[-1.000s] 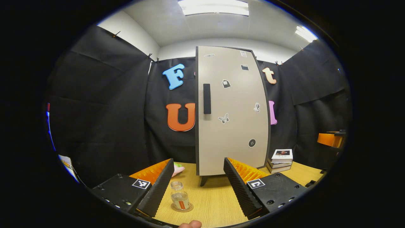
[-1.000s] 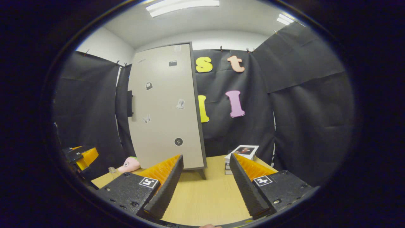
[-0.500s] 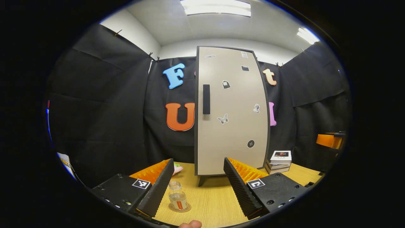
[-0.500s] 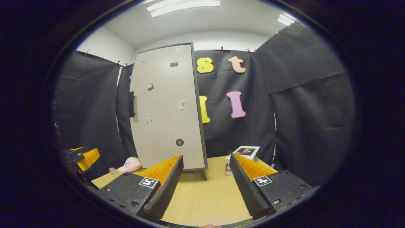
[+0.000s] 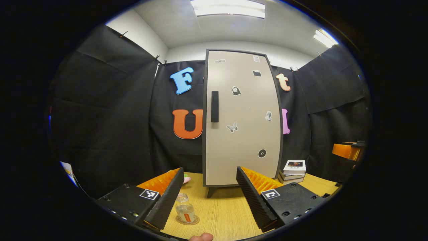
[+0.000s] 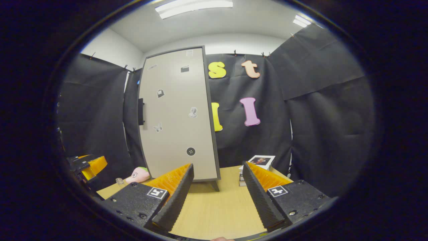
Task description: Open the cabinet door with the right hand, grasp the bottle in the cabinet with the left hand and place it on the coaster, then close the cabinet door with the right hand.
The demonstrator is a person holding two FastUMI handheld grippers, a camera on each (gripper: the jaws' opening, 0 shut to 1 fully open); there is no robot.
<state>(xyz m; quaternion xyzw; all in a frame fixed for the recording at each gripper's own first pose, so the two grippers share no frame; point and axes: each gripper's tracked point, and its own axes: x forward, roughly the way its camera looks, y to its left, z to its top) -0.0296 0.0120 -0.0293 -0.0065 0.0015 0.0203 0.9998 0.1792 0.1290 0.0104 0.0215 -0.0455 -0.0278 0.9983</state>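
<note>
A tall beige cabinet (image 5: 242, 117) stands on the wooden table with its door closed, a dark handle (image 5: 214, 106) on its left side. A small clear bottle (image 5: 185, 209) with an orange label stands upright on a round coaster (image 5: 188, 220), just right of my left gripper's left finger. My left gripper (image 5: 209, 197) is open with nothing held. In the right gripper view the cabinet (image 6: 179, 117) stands left of centre, and the bottle (image 6: 119, 181) sits far left. My right gripper (image 6: 217, 197) is open over bare table.
A stack of books (image 5: 293, 167) lies right of the cabinet, also the books (image 6: 257, 162) behind my right gripper. A pink soft toy (image 6: 137, 174) lies left of the cabinet. The other gripper (image 6: 87, 164) shows at the far left. The wooden table (image 6: 214, 211) stretches ahead.
Both grippers have drawn back slightly from the cabinet, which looks smaller and lower in frame. The bottle stays on the coaster. Both grippers remain open.
</note>
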